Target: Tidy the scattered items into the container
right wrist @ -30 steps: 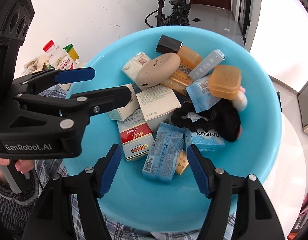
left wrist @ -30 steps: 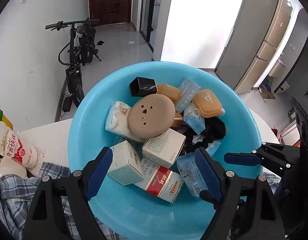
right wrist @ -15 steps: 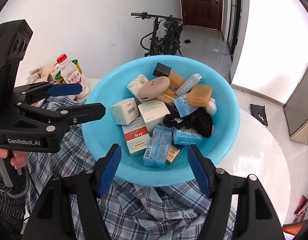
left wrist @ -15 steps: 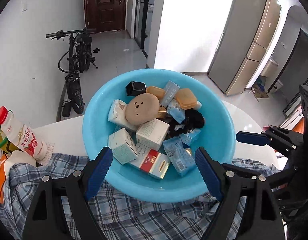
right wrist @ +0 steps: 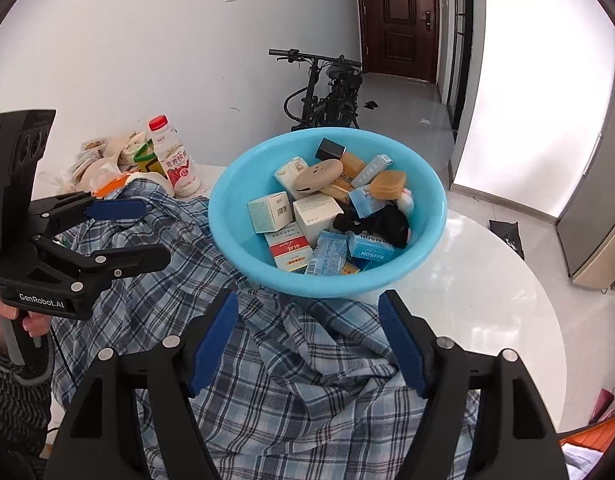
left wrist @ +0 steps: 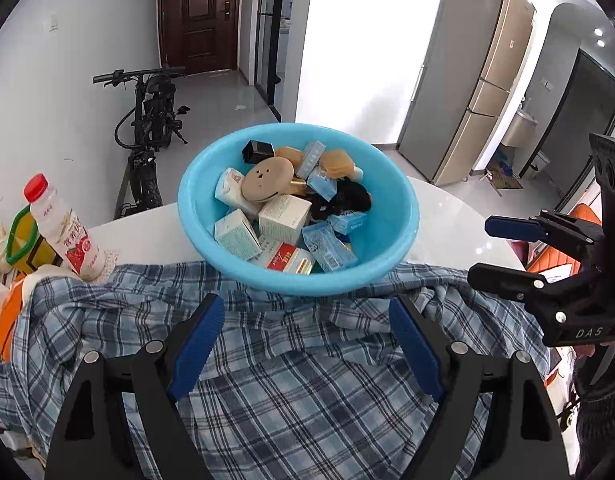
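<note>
A light blue basin [left wrist: 395, 236] [right wrist: 431, 208] stands on a white round table, its near edge on a blue plaid shirt [left wrist: 307, 380] [right wrist: 307, 380]. It holds several small boxes, soap cases, a round tan disc [left wrist: 267, 180] [right wrist: 319, 174] and a black hair tie [right wrist: 371, 222]. My left gripper [left wrist: 305, 338] is open and empty, held back above the shirt; it also shows in the right wrist view [right wrist: 141, 230]. My right gripper [right wrist: 307, 338] is open and empty, also above the shirt; it shows at the right in the left wrist view [left wrist: 495, 248].
A red-capped milk drink bottle [left wrist: 63, 232] [right wrist: 175, 160], a yellow bottle with a green handle [left wrist: 23, 240] and bags of food [right wrist: 103, 160] stand at the table's left. A bicycle [left wrist: 147, 132] leans on the wall behind. The white tabletop [right wrist: 487, 300] extends to the right.
Both grippers have pulled back and up from the basin, which now looks smaller and farther. The plaid shirt has come into view below them. Both stay open and empty.
</note>
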